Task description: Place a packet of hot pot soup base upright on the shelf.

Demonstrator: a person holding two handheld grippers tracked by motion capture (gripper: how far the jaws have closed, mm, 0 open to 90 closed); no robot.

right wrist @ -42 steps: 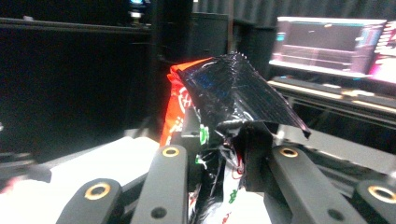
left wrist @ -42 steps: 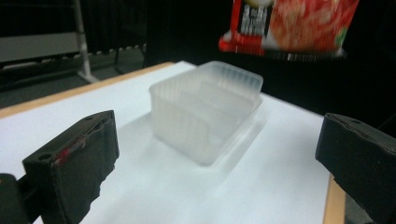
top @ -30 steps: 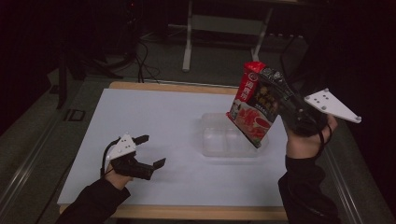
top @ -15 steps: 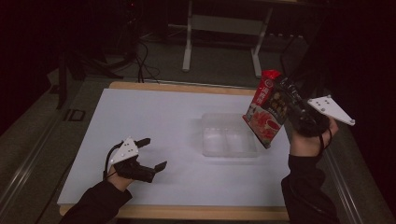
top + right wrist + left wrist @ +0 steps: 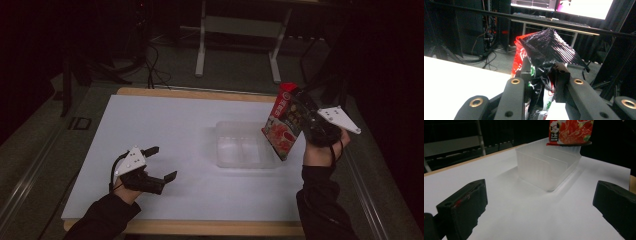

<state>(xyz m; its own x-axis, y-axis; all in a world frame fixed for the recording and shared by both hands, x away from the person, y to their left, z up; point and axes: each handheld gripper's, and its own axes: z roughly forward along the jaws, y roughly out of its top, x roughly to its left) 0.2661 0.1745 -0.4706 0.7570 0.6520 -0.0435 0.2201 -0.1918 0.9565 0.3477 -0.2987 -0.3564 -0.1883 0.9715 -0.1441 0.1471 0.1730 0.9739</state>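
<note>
While fingers pinch crinkled glossy red packet [image 5: 282, 122], ribbed translucent rectangular tub [image 5: 241, 145]

Both forearms wear dark, seemingly black sleeves. Each hand-held gripper is black under a grey three-cornered plate: left hand-held gripper [image 5: 149, 169], right hand-held gripper [image 5: 305, 117]. Brass-ringed screw holes dot the right one's arms.

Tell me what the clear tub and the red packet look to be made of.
Tub: probably thin plastic, frosted and translucent, since the white table shows through its walls. Red packet in the right claw: likely flexible plastic film, glossy and printed, crumpled where the claw pinches it; its inner side looks dark and shiny.
</note>
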